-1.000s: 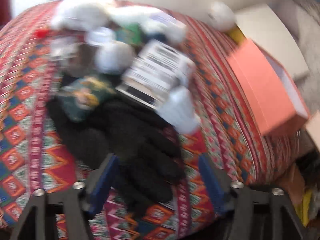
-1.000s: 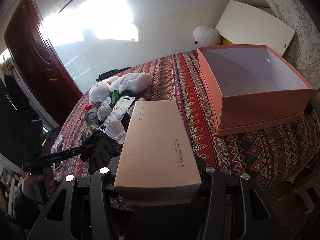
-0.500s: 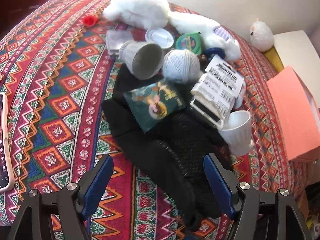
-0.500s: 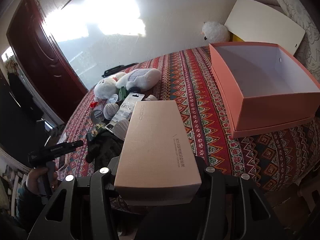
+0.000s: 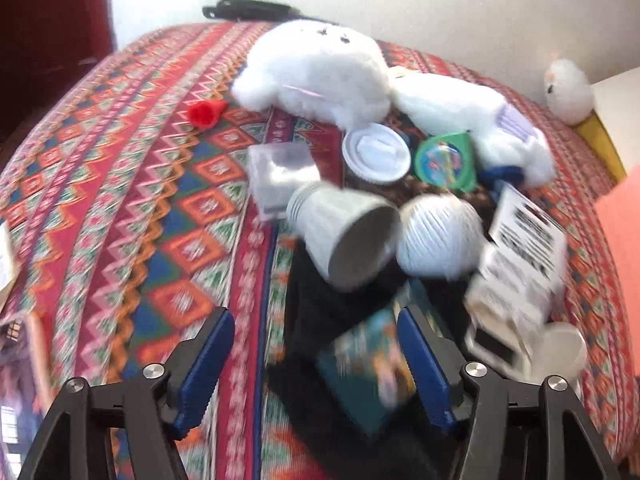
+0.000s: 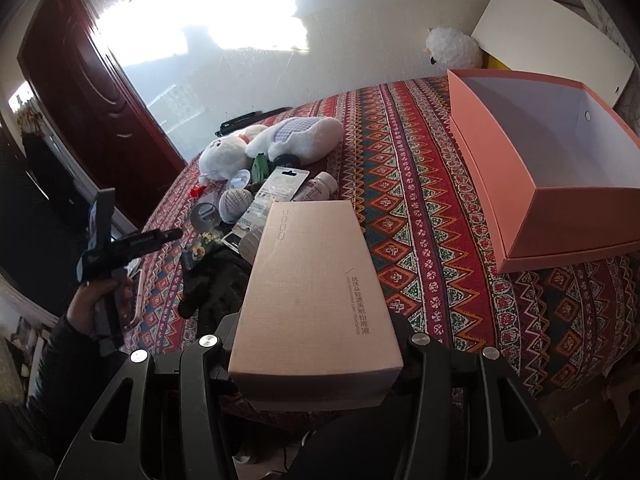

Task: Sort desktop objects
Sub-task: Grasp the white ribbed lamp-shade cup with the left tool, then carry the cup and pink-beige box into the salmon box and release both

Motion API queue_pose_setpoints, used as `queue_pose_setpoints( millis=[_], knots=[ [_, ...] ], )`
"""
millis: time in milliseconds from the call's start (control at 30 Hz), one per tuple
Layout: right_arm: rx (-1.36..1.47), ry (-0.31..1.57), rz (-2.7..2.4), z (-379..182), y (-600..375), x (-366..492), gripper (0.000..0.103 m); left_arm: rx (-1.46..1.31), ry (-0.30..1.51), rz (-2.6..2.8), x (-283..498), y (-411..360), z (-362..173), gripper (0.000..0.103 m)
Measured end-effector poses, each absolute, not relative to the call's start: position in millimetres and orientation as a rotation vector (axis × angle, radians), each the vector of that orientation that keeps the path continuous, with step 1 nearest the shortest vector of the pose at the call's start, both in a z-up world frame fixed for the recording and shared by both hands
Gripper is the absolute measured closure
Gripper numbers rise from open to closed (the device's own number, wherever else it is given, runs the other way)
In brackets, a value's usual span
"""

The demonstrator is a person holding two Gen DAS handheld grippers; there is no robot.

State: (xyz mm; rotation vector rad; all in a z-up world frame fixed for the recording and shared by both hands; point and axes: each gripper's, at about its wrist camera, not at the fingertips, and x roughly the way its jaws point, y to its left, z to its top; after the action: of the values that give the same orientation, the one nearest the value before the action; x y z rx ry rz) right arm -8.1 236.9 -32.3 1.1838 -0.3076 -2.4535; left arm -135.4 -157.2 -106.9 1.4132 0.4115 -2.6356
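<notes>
Left gripper [image 5: 316, 344], closing, has slid from black glove [image 5: 320, 304] toward snack packet [image 5: 368, 368]

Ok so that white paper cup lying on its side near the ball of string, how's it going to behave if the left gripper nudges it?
The paper cup lies on its side, so it would probably roll, curving because it tapers. It looks thin-walled and empty, likely light and easily crushed. Resting against the ball of string and the black glove, it may shift those too.

Two paper cups [image 5: 352, 236], two plush toys [image 5: 320, 68], two boxes [image 6: 560, 160]
</notes>
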Motion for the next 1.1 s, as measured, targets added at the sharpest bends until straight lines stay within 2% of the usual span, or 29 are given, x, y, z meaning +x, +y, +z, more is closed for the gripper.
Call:
queue_pose_setpoints(
  millis=[167, 233, 267, 400, 633, 1100],
  knots=[
    [1.219, -0.337, -2.459, -42.1, 244.6, -19.1, 0.05, 1.466, 0.413, -2.59, -180.7, -163.7, -127.0, 0.035],
    [1.227, -0.343, -2.466, -43.8, 246.9, -24.5, 0.05, 1.5, 0.391, -2.583, -194.8, -163.5, -134.8, 0.07],
    [1.229, -0.344, -2.47, -44.2, 247.6, -27.5, 0.05, 1.52, 0.355, -2.575, -200.0, -163.4, -138.5, 0.099],
    [1.228, -0.346, -2.477, -44.1, 247.3, -35.7, 0.05, 1.473, 0.36, -2.596, -191.8, -168.8, -131.1, 0.1],
    [1.217, -0.324, -2.452, -40.9, 235.7, -38.2, 0.05, 1.361, 0.429, -2.721, -132.3, -157.6, -82.0, 0.1],
    [1.151, -0.286, -2.493, -10.5, 244.1, 14.0, 0.05, 1.414, 0.346, -3.033, -21.6, -54.5, -11.4, 0.1]
  ],
)
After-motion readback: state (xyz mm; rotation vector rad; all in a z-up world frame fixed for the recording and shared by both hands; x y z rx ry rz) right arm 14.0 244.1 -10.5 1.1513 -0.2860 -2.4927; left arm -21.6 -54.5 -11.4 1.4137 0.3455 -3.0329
